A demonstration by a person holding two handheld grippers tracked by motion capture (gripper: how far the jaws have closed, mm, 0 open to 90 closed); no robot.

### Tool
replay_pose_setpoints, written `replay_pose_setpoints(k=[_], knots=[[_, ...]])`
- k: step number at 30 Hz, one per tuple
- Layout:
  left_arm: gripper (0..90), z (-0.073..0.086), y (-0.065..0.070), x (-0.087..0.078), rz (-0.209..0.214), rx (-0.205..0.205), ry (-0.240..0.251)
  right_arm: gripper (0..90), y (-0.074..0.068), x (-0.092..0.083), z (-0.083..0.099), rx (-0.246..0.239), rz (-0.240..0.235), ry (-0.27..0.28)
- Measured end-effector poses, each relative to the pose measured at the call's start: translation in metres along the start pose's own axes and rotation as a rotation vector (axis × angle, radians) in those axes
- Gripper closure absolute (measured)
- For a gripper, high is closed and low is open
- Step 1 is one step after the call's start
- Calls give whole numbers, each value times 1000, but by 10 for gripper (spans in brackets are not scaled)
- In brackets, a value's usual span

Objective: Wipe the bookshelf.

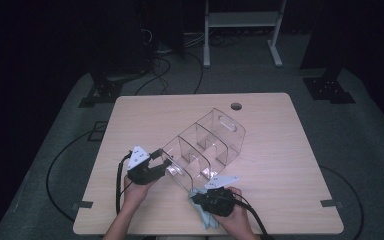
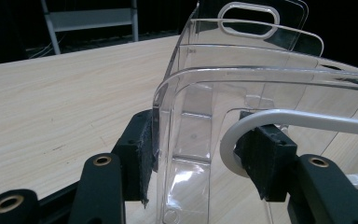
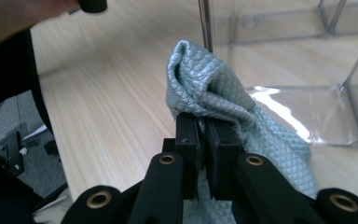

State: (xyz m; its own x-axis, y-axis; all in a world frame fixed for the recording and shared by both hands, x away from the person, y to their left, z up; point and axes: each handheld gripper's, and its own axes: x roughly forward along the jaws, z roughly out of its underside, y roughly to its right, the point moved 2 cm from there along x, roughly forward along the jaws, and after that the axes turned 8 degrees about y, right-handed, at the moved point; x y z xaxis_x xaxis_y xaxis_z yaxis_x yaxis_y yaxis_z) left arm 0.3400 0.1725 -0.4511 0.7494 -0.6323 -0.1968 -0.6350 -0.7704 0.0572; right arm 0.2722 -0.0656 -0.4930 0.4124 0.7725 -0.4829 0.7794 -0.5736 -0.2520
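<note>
Both fingers of the right gripper pinch the cloth between them.

We see the divided organizer lying slantwise near the middle of the table, its handle end toward the far right and its near end toward us at the left. The left gripper sits at that near end with one jaw on each side of the end wall, apparently touching it. Just before the organizer's near corner, the cloth lies on the table under the right gripper, clamped between its jaws.
</note>
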Motion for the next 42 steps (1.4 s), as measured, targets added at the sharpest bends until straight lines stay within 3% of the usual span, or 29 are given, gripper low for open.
replay_pose_setpoints(k=[6,11,14,21,31,37,38,42], knots=[[470,0,0,0,1,-6,1,839,-2,-18,-16,-3,7,85],[469,0,0,0,-3,-2,0,837,5,-3,-1,38,-1,25],[469,0,0,0,0,0,0,837,7,-3,0,46,-7,12],[424,-4,2,-6,-3,27,-1,837,15,-23,-13,93,-39,84],[328,-4,7,-23,14,26,-7,837,39,-56,-19,113,26,151],[291,-4,19,-35,28,31,-17,837,50,-78,-19,122,70,183],[288,-5,26,-39,27,47,-18,836,52,-81,-19,123,79,185],[276,-7,42,-41,61,52,-11,837,59,-88,-19,130,100,197]])
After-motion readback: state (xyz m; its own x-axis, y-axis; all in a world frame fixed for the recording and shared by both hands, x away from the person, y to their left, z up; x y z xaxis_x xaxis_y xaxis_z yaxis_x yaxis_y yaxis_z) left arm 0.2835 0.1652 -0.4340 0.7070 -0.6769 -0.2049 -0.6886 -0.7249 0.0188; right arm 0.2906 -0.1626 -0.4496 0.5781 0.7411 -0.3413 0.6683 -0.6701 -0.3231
